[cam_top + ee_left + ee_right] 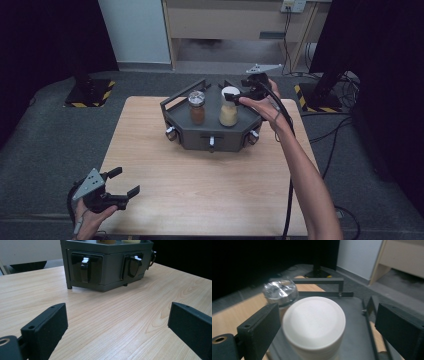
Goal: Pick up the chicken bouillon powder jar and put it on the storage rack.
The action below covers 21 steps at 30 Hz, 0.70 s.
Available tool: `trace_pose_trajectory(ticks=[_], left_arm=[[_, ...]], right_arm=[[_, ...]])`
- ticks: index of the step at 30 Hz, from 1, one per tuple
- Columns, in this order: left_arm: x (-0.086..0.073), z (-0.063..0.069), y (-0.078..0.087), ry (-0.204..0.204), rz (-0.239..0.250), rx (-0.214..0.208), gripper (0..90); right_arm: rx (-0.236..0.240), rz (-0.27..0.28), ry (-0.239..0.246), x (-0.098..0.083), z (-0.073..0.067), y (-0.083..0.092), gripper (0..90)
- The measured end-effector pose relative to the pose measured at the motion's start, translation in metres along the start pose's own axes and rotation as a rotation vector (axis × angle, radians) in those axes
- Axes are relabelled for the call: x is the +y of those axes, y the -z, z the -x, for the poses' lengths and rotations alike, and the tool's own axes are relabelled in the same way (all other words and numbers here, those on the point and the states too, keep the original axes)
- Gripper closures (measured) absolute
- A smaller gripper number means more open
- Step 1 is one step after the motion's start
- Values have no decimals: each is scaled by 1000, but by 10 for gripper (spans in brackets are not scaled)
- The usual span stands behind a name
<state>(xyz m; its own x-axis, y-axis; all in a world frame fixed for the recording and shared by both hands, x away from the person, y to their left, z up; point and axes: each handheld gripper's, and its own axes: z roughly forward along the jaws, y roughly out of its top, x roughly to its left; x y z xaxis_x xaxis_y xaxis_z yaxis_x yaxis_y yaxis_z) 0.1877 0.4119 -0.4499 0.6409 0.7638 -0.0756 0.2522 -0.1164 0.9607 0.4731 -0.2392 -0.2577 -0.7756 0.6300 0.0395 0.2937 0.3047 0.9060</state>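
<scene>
A person is sitting at a pale wooden desk [200,190] with a two-jaw tool in each hand. Just above the middle of the high view, a dark grey tray [212,132] with small latches on its front is standing on the desk, carrying two jars side by side. The jar with the white lid [229,107] is sitting toward the right of the tray and is holding a pale yellow powder; the jar with the shiny lid [196,106] is standing just to its left, apart from it, holding a brown powder. The right tool [236,95] is reaching in from the right, hovering at the white lid. In the right gripper view, the white lid is sitting low in the centre of the frame between the two black jaws, which are standing wide apart; a clear gap is showing on the right side, while the left jaw is lying close beside the lid, and whether it is touching cannot be told. Nothing is gripped. The left tool [124,182] is resting in the lower left of the high view, well apart from the tray, its jaws wide open and holding nothing.
</scene>
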Motion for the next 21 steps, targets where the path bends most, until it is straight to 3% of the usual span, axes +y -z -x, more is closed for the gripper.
trace_pose_trajectory(ticks=[9, 21], left_arm=[[0, 0, 0, 0, -1, 1, 14], [0, 0, 0, 1, -4, 1, 14]], right_arm=[[-20, 43, 5, 4, -2, 22, 68], [20, 105, 32, 8, -8, 70, 42]])
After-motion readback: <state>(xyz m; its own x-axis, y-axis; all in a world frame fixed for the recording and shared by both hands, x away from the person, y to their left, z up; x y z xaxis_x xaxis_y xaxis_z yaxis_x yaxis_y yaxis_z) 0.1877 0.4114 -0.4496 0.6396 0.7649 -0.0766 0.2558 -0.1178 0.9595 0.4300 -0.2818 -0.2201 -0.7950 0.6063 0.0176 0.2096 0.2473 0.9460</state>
